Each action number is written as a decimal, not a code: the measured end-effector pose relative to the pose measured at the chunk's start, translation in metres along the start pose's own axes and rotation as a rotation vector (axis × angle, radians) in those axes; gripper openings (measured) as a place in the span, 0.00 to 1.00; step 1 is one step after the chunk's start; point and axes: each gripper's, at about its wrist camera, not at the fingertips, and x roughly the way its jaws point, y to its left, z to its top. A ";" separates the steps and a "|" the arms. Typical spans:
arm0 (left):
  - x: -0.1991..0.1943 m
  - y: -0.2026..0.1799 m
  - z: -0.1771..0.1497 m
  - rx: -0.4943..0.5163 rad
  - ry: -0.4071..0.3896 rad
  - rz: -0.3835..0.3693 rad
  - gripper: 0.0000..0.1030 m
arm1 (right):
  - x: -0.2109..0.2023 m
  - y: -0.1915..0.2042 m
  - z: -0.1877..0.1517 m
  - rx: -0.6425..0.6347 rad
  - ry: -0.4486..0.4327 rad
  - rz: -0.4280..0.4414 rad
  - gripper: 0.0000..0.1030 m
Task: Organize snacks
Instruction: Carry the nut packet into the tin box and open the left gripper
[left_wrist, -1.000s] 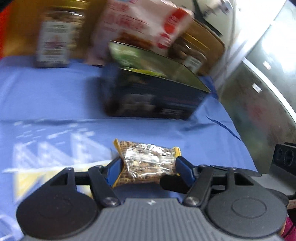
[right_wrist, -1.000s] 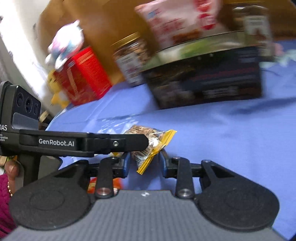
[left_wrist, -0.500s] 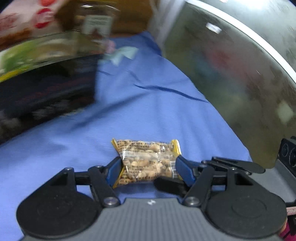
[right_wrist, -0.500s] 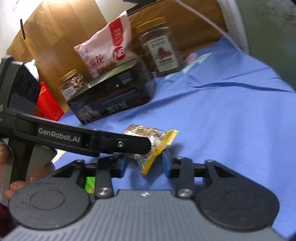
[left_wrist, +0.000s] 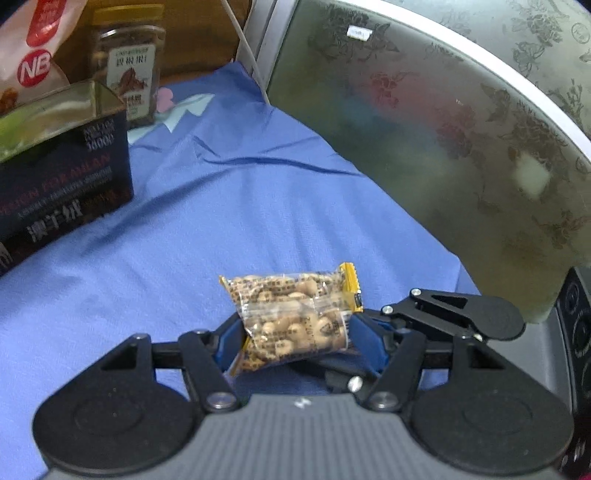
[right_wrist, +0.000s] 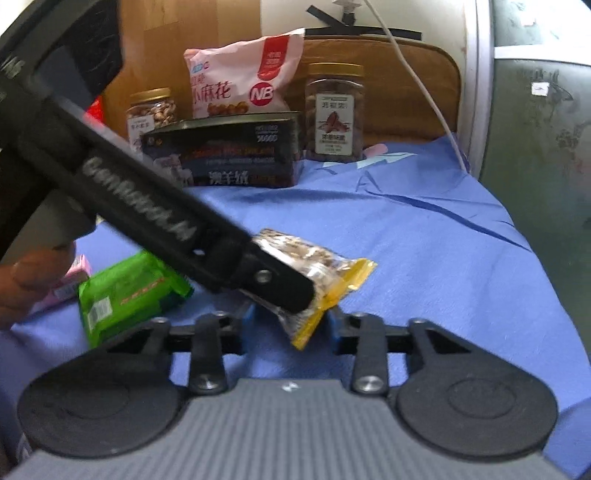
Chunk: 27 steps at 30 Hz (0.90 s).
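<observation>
A small clear peanut packet (left_wrist: 295, 317) with yellow ends is held above the blue cloth (left_wrist: 221, 206). My left gripper (left_wrist: 293, 336) is shut on its sides. In the right wrist view the same packet (right_wrist: 317, 273) hangs between the fingers of my right gripper (right_wrist: 291, 325), which stand a little apart from its yellow end. The left gripper's black arm (right_wrist: 147, 206) crosses that view from the upper left and covers part of the packet.
A dark box (right_wrist: 229, 155), a pink snack bag (right_wrist: 240, 85) and two nut jars (right_wrist: 334, 114) (right_wrist: 151, 114) stand at the back. A green packet (right_wrist: 125, 291) and a pink packet (right_wrist: 66, 284) lie at left. A patterned panel (left_wrist: 461, 147) borders the right.
Both grippers have swung to the right with the peanut packet, away from the box and toward the panel. The left gripper's hold is unchanged.
</observation>
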 end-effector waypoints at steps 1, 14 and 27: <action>-0.005 0.001 0.002 0.000 -0.014 -0.002 0.61 | -0.001 -0.002 0.004 0.012 -0.009 0.007 0.34; -0.079 0.063 0.062 -0.042 -0.255 0.169 0.62 | 0.046 0.021 0.105 -0.049 -0.185 0.143 0.34; -0.045 0.148 0.091 -0.250 -0.255 0.347 0.63 | 0.106 0.029 0.139 0.024 -0.169 0.133 0.57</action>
